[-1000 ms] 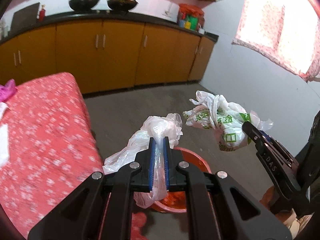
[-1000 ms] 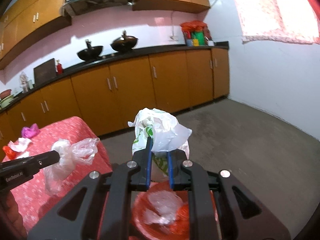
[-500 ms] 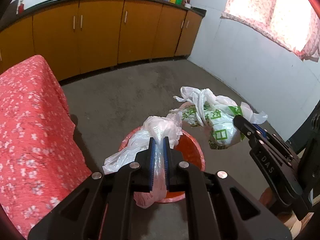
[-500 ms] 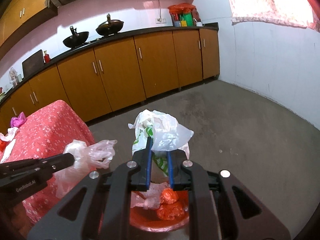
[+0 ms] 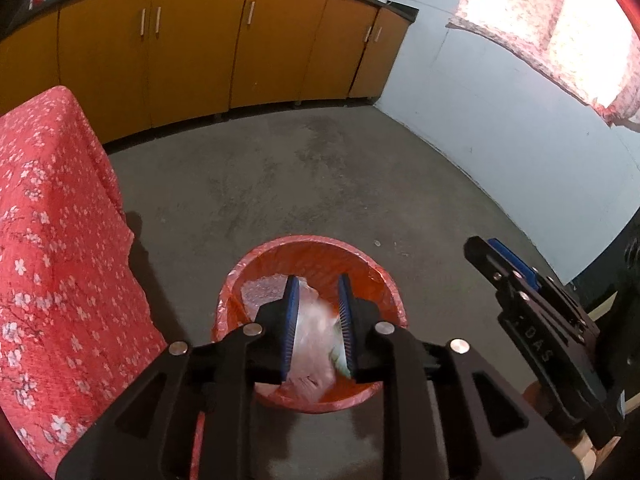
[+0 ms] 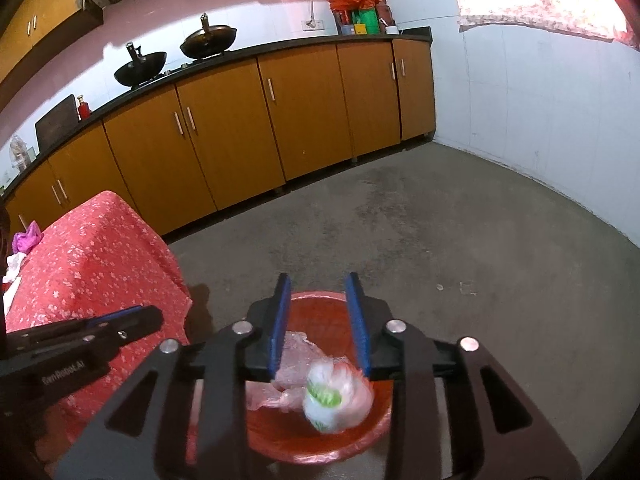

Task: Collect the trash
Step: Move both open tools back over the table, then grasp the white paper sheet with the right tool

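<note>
The left gripper [image 5: 318, 328] and right gripper [image 6: 320, 322] are both spread wide and hold nothing, just above the red bin [image 5: 372, 268]. The clear bag [image 5: 314, 332] and the blurry white-and-green bag [image 6: 336, 394] are inside it

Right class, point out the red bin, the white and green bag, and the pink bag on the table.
red bin [image 5: 362, 258]: left wrist view, far inner rim.
white and green bag [image 6: 336, 396]: right wrist view, blurred middle.
pink bag [image 6: 26, 237]: right wrist view, crumpled middle.
</note>
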